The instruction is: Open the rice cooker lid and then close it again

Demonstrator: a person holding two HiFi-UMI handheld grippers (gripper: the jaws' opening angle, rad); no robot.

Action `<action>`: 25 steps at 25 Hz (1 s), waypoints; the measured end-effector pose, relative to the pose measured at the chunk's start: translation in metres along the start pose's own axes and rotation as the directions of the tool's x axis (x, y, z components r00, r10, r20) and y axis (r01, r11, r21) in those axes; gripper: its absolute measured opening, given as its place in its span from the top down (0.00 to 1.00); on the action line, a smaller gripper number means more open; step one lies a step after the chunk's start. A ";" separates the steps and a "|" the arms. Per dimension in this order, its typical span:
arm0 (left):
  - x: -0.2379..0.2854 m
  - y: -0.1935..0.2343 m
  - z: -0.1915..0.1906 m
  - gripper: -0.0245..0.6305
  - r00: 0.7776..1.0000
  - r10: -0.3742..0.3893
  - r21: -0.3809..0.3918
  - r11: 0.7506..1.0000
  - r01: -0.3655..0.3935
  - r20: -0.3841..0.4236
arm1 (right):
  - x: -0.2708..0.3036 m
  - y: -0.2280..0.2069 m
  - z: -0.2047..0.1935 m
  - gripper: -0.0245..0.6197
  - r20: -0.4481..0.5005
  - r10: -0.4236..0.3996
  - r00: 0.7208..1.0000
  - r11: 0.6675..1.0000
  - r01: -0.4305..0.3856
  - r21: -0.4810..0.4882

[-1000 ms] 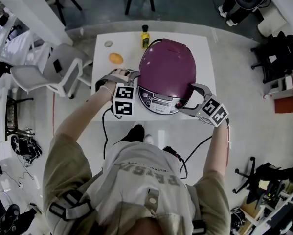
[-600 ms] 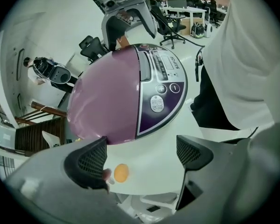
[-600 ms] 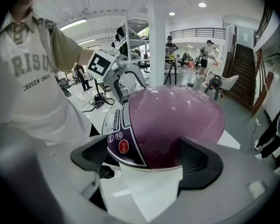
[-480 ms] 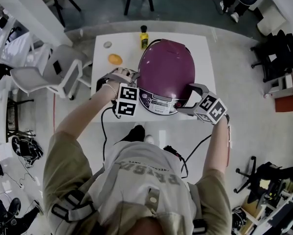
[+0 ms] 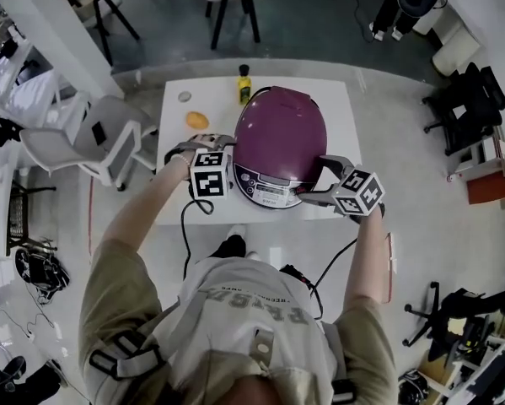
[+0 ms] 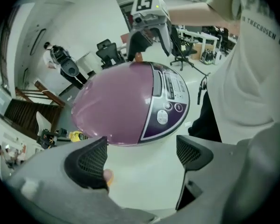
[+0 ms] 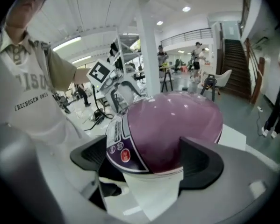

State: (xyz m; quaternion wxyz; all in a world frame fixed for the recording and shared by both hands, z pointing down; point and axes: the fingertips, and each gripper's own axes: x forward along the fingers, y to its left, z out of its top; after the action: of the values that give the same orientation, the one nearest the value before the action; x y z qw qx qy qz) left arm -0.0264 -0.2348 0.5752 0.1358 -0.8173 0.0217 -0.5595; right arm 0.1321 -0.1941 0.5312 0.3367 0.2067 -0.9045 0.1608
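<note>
A purple rice cooker (image 5: 279,142) with its lid down stands on the white table (image 5: 343,116), its control panel (image 5: 269,191) facing me. My left gripper (image 5: 221,147) is at the cooker's left side, open and empty; in the left gripper view its jaws (image 6: 140,157) frame bare table in front of the cooker (image 6: 130,101). My right gripper (image 5: 318,180) is at the front right of the cooker. It is open, and in the right gripper view its jaws (image 7: 144,160) straddle the cooker's (image 7: 172,120) lower front corner. Whether they touch it I cannot tell.
An orange (image 5: 196,119), a small round disc (image 5: 185,96) and a yellow bottle (image 5: 244,83) sit on the table's far left part. A grey chair (image 5: 83,137) stands left of the table. A black cable (image 5: 185,226) hangs off the front edge.
Both grippers have edged a little farther along the cooker's sides, away from me. The lid has stayed down. My head view has shifted slightly.
</note>
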 end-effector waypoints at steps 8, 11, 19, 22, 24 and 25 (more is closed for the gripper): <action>-0.072 0.042 0.042 0.25 0.880 0.304 -0.473 0.875 -0.105 0.366 | -0.064 -0.003 0.064 0.24 0.497 -0.380 0.780 0.918 0.384 0.099; -0.109 0.061 0.059 0.25 0.739 0.515 -0.648 0.749 -0.140 0.435 | -0.079 0.002 0.073 0.24 0.551 -0.483 0.681 0.864 0.471 0.177; -0.173 0.057 0.070 0.38 0.450 0.842 -0.827 0.463 -0.320 0.298 | -0.130 0.029 0.092 0.53 0.635 -0.673 0.380 0.697 0.614 0.371; -0.199 0.048 0.053 0.82 0.311 0.933 -0.877 0.295 -0.380 0.179 | -0.145 0.045 0.098 0.67 0.654 -0.699 0.289 0.648 0.643 0.408; -0.210 0.042 0.048 0.94 0.250 0.957 -0.890 0.241 -0.388 0.150 | -0.150 0.051 0.100 0.74 0.649 -0.718 0.251 0.611 0.675 0.414; -0.213 0.039 0.048 0.95 0.236 0.958 -0.896 0.242 -0.373 0.161 | -0.152 0.053 0.099 0.78 0.644 -0.728 0.234 0.590 0.692 0.415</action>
State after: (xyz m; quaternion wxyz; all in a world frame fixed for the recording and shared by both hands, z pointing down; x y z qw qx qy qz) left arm -0.0568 -0.2229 0.3561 0.0615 -0.8186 0.5711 0.0035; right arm 0.1570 -0.1503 0.3485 -0.0494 0.6463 -0.7556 -0.0941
